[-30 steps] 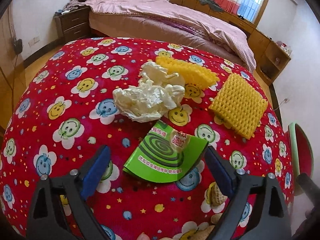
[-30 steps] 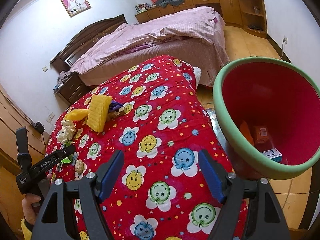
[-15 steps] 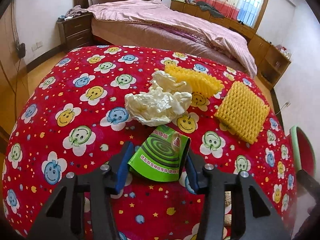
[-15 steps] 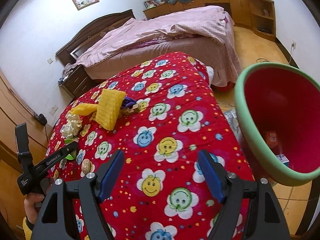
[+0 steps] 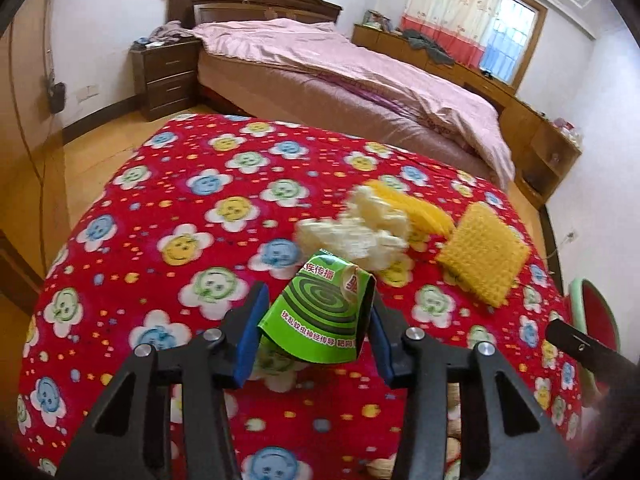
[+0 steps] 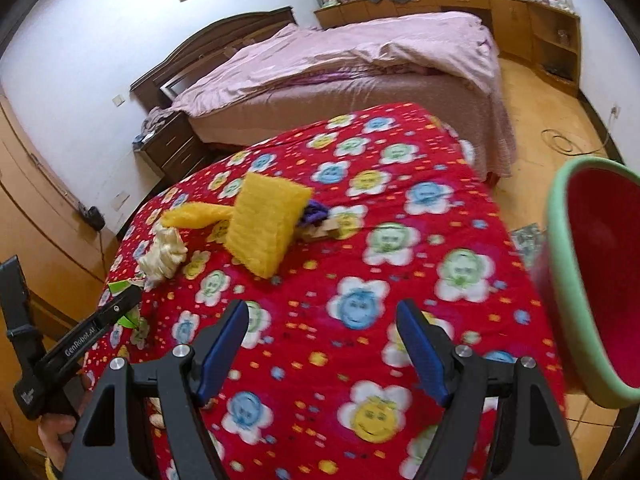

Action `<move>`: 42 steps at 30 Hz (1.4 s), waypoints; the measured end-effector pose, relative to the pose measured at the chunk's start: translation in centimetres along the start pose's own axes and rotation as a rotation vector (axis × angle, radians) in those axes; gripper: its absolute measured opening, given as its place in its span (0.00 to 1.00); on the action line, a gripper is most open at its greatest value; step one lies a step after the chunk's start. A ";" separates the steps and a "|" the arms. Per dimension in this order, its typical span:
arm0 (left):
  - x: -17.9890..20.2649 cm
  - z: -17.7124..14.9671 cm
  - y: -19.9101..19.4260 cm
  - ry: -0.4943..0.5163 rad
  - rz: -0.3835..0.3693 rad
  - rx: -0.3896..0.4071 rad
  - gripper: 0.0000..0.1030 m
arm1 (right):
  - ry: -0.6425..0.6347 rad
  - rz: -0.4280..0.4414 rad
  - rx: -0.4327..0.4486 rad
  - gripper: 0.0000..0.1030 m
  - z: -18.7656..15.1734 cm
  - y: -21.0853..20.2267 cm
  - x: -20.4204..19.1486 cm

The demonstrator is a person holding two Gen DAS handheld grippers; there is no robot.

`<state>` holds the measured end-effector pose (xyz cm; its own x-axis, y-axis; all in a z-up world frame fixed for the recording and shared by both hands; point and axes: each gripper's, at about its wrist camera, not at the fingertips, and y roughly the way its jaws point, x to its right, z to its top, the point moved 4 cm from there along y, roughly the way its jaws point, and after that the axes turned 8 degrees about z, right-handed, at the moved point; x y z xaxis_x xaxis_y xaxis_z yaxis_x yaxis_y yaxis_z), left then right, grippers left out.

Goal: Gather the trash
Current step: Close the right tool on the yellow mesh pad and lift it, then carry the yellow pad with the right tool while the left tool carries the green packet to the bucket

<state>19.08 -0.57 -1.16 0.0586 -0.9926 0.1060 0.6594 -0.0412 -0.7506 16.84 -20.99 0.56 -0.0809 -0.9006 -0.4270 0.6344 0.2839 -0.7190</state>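
Left wrist view: the left gripper (image 5: 316, 334) has its blue pads pinching a green mosquito-coil box (image 5: 320, 312), which bows upward between them and stands clear of the red flower-print cloth (image 5: 168, 216). The jaws sit about half closed, each pad pressed on a side edge of the box. Just beyond the box lies a crumpled cream paper wad (image 5: 356, 232); behind and to its right lie a yellow foam strip (image 5: 416, 208) and a yellow foam net pad (image 5: 482, 258). At the right edge shows part of the red bin with a green rim (image 5: 592, 312). Peanut shells (image 5: 454, 446) lie near, under the gripper's frame. Far off stands a bed with a pink cover (image 5: 360, 76).

Right wrist view: the right gripper (image 6: 320, 344) has its jaws spread wide with nothing between them, only cloth below. The left gripper shows at the left edge, with a sliver of the green box at its tip. The bin stands right, off the cloth's edge.

A second ago the box lay flat on the cloth between widely parted left jaws; they have since closed on it and lifted it. The right gripper's jaws are spread as before, and the bin has slid toward the right edge of its view.
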 end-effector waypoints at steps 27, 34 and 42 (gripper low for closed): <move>-2.4 -0.7 -1.1 -0.073 -0.027 0.005 0.46 | -0.034 0.080 -0.019 0.12 1.3 6.2 -2.3; -0.7 -0.9 -3.0 -0.039 -0.073 0.029 0.46 | -0.056 0.129 0.013 0.12 0.4 3.3 -3.6; 1.4 -1.5 -5.3 -0.003 -0.131 0.039 0.46 | -0.053 0.136 0.087 0.12 -0.8 -1.5 -3.7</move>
<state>14.54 -1.88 2.05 -0.0274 -0.9788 0.2031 0.6900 -0.1655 -0.7046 15.59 -17.79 2.73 0.0490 -0.8726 -0.4860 0.7014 0.3765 -0.6052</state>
